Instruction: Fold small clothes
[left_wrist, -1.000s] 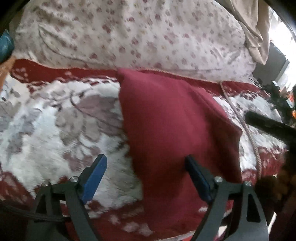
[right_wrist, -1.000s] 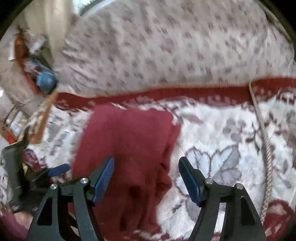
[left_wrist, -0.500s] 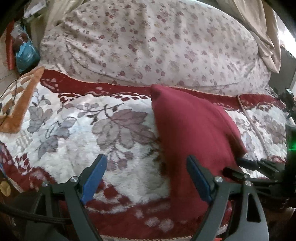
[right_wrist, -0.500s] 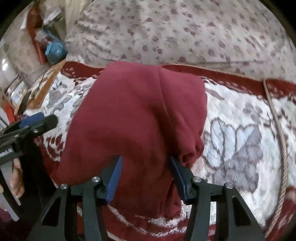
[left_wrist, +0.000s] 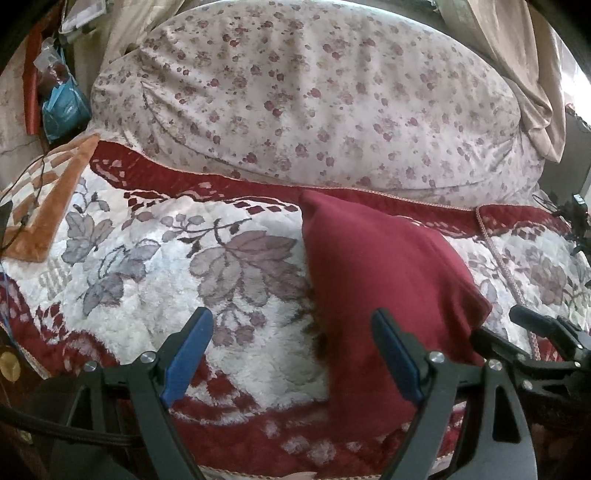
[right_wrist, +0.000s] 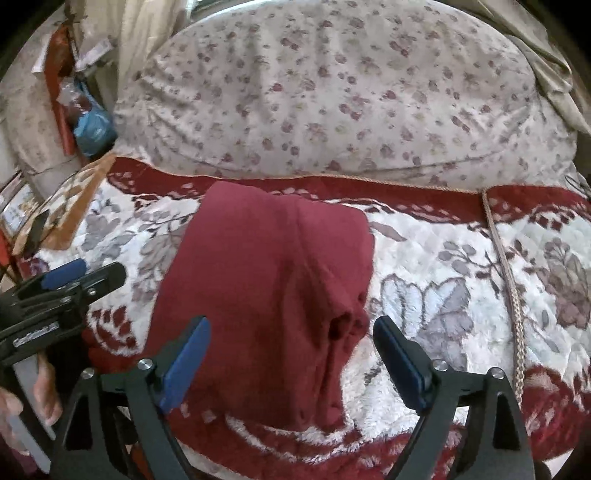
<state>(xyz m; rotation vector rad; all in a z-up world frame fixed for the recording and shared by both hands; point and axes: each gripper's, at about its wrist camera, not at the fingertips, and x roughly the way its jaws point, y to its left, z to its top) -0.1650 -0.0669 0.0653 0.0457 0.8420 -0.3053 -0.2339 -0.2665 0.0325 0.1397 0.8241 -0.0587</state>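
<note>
A folded dark red garment (right_wrist: 266, 295) lies in the middle of the right wrist view, on a white and red floral blanket (right_wrist: 461, 266); in the left wrist view it sits right of center. The left gripper (left_wrist: 291, 354) has its jaws spread wide, holding nothing, above the blanket at the garment's left edge. The right gripper (right_wrist: 291, 354) also stands wide open and empty, over the garment's near end. A floral pillow (left_wrist: 314, 96) fills the upper frame.

The left gripper (left_wrist: 293, 354) has its jaws spread wide and holds nothing. The right gripper (right_wrist: 291, 354) is also spread wide, empty, just beside the left gripper.
</note>
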